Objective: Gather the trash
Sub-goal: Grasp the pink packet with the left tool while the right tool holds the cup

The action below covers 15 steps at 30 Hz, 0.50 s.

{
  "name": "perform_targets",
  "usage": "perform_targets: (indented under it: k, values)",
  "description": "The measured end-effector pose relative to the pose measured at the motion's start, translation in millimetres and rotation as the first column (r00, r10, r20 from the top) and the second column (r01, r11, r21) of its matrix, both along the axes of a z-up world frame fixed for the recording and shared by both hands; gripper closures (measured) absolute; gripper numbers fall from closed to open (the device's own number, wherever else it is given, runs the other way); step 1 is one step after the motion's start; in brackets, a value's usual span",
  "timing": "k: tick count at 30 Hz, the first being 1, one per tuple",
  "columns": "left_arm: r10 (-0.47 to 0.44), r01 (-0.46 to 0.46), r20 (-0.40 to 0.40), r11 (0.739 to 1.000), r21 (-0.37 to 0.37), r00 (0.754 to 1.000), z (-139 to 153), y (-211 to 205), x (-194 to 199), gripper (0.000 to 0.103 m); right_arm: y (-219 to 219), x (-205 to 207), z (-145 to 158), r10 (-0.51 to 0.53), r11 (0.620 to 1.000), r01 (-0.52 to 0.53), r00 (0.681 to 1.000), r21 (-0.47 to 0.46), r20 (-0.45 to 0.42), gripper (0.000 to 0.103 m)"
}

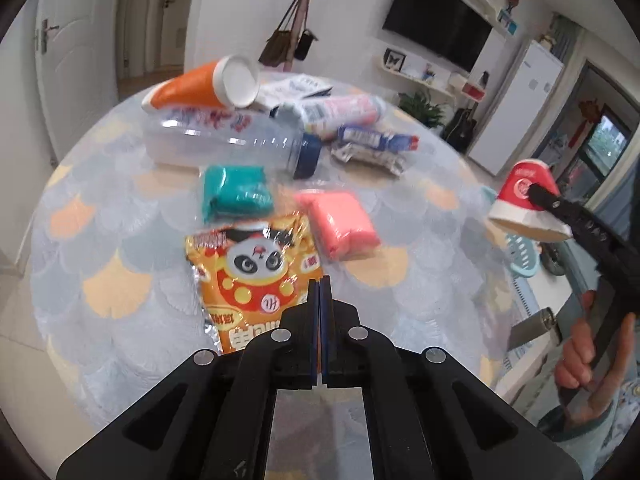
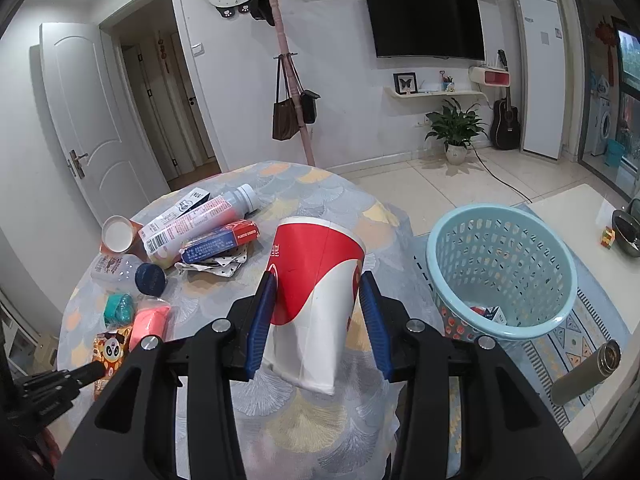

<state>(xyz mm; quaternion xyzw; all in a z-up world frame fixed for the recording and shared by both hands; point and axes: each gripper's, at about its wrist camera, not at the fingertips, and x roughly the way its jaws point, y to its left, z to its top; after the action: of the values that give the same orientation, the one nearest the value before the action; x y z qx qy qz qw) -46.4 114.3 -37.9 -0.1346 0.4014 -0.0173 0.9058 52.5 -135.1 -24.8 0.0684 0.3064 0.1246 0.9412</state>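
My right gripper is shut on a red and white paper cup, held above the round table's right side; the cup also shows in the left wrist view. A light blue basket stands on the floor to the right of it, with some trash inside. My left gripper is shut and empty, just above an orange panda snack bag. Beyond lie a teal packet, a pink packet, a clear bottle, an orange cup and wrappers.
The round table has a patterned cloth. A white bottle and a blue-red box lie at its far left. A metal flask lies on a low white table at right. A coat stand is behind.
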Motion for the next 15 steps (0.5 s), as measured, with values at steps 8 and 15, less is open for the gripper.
perform_targets:
  k: [8,15]
  values:
    - [-0.037,0.035,0.041,0.999,0.039,0.998,19,-15,14,0.05,-2,0,0,-0.004,1.0,0.004,1.0,-0.005,-0.002,0.063]
    - [-0.061,0.061,0.004,0.998,0.024,0.998,8,-26,60,0.046,-9,1,-1,-0.01,1.0,0.01,1.0,0.0,-0.007,0.063]
